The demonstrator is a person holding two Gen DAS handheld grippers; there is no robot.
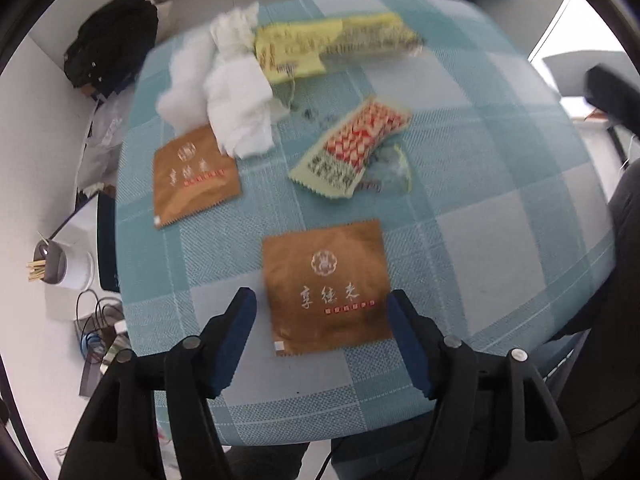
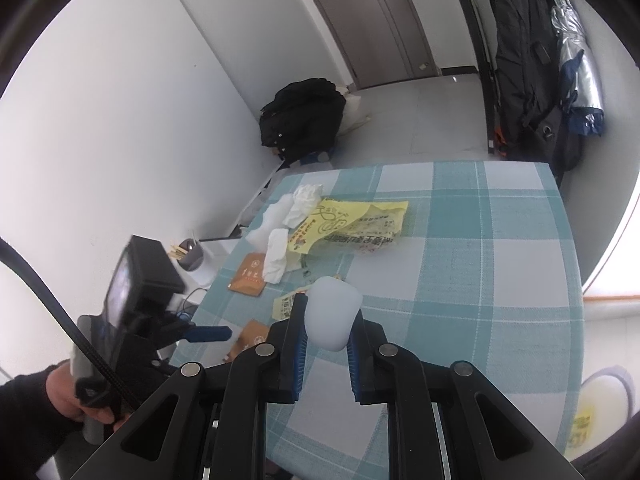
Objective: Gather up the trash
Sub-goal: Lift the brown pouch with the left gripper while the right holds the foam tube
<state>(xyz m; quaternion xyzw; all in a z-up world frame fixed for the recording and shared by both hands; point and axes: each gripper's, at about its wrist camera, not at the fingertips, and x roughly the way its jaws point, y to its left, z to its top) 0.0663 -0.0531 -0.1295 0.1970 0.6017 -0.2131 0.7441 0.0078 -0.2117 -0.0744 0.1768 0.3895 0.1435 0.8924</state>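
My left gripper (image 1: 322,300) is open, its jaws on either side of a brown foil packet (image 1: 326,286) lying flat on the checked tablecloth. A second brown packet (image 1: 194,176), crumpled white tissues (image 1: 236,92), a yellow wrapper (image 1: 332,42) and a red-and-green wrapper (image 1: 352,146) lie further back. My right gripper (image 2: 328,312) is shut on a white plastic cup (image 2: 332,314) held above the table. The right wrist view also shows the tissues (image 2: 280,232), the yellow wrapper (image 2: 348,222) and the left gripper (image 2: 208,334).
The teal checked table (image 2: 460,272) fills both views. A black backpack (image 2: 304,116) lies on the floor by the wall. A toothpick holder (image 1: 50,262) and cables sit left of the table. A white bin holding a yellow wrapper (image 2: 600,412) stands at the lower right.
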